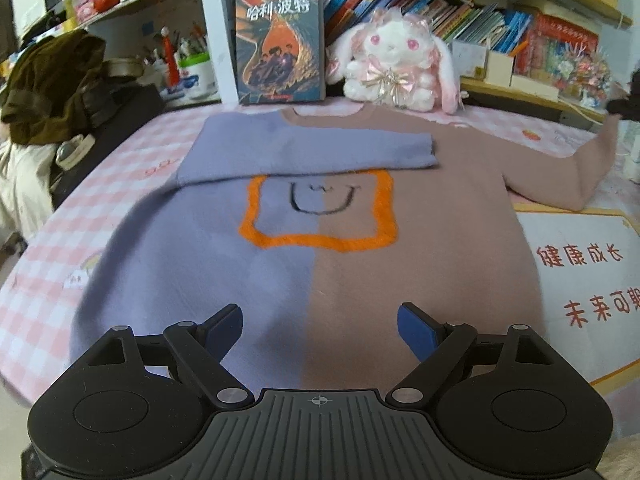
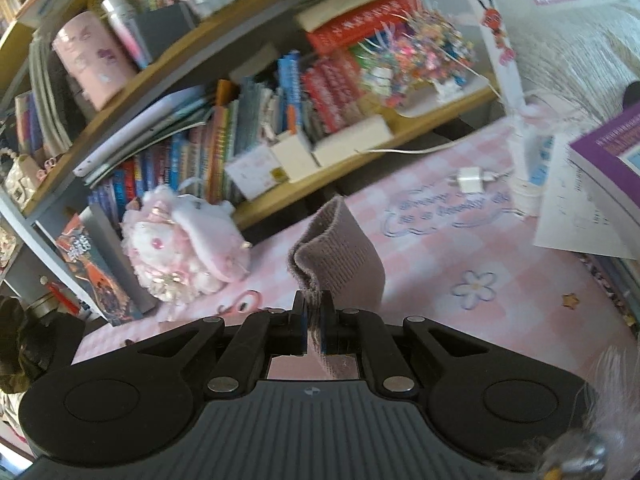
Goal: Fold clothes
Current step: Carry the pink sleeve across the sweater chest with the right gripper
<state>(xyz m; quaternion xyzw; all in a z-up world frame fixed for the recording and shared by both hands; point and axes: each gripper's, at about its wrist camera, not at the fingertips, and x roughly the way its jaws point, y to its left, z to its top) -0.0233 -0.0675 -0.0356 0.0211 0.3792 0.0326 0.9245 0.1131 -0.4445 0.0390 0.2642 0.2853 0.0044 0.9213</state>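
A two-tone sweater (image 1: 320,264), purple on the left and dusty pink on the right, lies flat on the pink checked tabletop with an orange square and smiley on its chest. Its purple sleeve (image 1: 304,148) is folded across the chest. Its pink sleeve (image 1: 576,172) stretches out to the right, lifted at the cuff. My left gripper (image 1: 320,330) is open and empty, hovering over the sweater's hem. My right gripper (image 2: 314,320) is shut on the pink sleeve cuff (image 2: 340,256), which sticks up between the jaws above the table.
A plush bunny (image 1: 394,64) and an upright book (image 1: 280,44) stand behind the sweater's collar. A white card with red characters (image 1: 580,280) lies on the right. Dark clothing (image 1: 52,84) is piled at left. A charger (image 2: 472,180) and a purple book (image 2: 608,160) lie near the right gripper.
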